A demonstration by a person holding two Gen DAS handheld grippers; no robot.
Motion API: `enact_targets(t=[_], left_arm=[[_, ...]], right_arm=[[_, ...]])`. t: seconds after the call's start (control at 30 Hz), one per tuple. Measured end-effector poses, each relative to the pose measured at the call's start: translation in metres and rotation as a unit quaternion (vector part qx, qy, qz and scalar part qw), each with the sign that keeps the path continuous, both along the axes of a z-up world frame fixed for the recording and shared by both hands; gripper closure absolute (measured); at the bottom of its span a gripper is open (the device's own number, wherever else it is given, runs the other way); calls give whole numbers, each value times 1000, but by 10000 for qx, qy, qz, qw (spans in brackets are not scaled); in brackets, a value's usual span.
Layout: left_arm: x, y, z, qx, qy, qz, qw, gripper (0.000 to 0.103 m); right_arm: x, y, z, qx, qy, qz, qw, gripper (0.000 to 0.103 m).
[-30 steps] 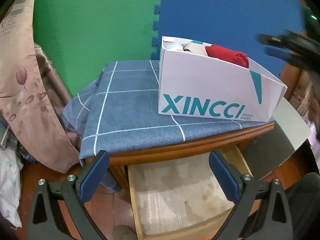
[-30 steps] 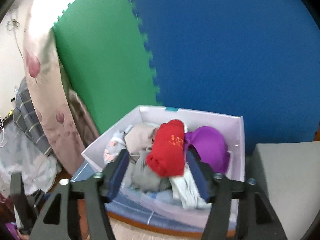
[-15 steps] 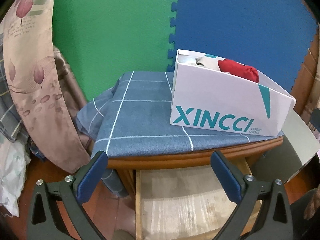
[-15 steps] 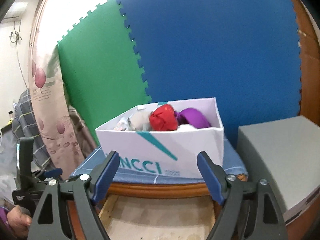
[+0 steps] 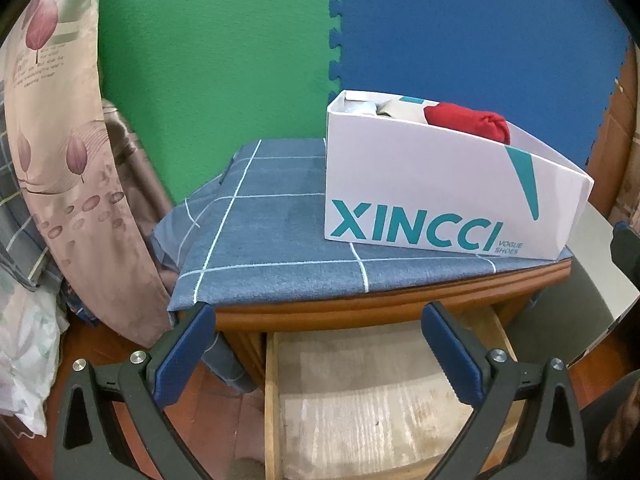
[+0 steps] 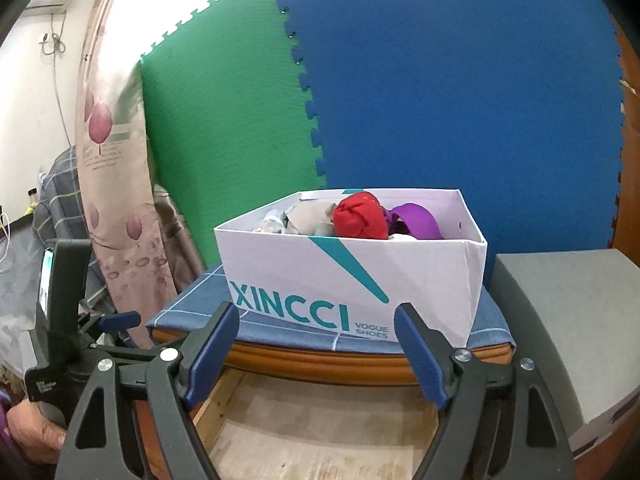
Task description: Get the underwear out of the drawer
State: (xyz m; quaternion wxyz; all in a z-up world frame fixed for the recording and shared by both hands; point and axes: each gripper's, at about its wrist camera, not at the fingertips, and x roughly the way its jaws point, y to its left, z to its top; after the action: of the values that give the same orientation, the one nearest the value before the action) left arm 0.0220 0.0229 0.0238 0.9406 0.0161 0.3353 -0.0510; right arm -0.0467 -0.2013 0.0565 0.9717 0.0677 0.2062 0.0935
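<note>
Right gripper [image 6: 318,346] now lower, before checked cloth [image 5: 276,236] and foam-mat wall [image 6: 460,92]

A wooden worktop [image 5: 400,300] stands just beyond the tips of both tongs, its top covered by a blue checked cloth [image 5: 272,236] that hangs over the edge away from the shoe box. On the cloth, ahead of the right tongs [image 6: 318,344], sits a white shoe box [image 6: 360,276]. Below the left tongs [image 5: 318,348], the worktop's open drawer [image 5: 360,400] shows a bare wooden bottom.
</note>
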Motion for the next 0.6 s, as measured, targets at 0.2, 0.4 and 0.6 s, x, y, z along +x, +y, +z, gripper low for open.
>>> enact_targets(t=[0.2, 0.4, 0.6], left_arm=[[2, -2, -1, 18, 21, -3, 10000, 1], [2, -6, -2, 94, -27, -18, 10000, 1], [-3, -18, -1, 360, -212, -125, 9990, 1]], right_arm=[[3, -6, -1, -21, -13, -232, 9997, 21], [10, -3, -6, -152, 217, -324, 9991, 21], [8, -3, -4, -179, 155, -445, 9987, 21]])
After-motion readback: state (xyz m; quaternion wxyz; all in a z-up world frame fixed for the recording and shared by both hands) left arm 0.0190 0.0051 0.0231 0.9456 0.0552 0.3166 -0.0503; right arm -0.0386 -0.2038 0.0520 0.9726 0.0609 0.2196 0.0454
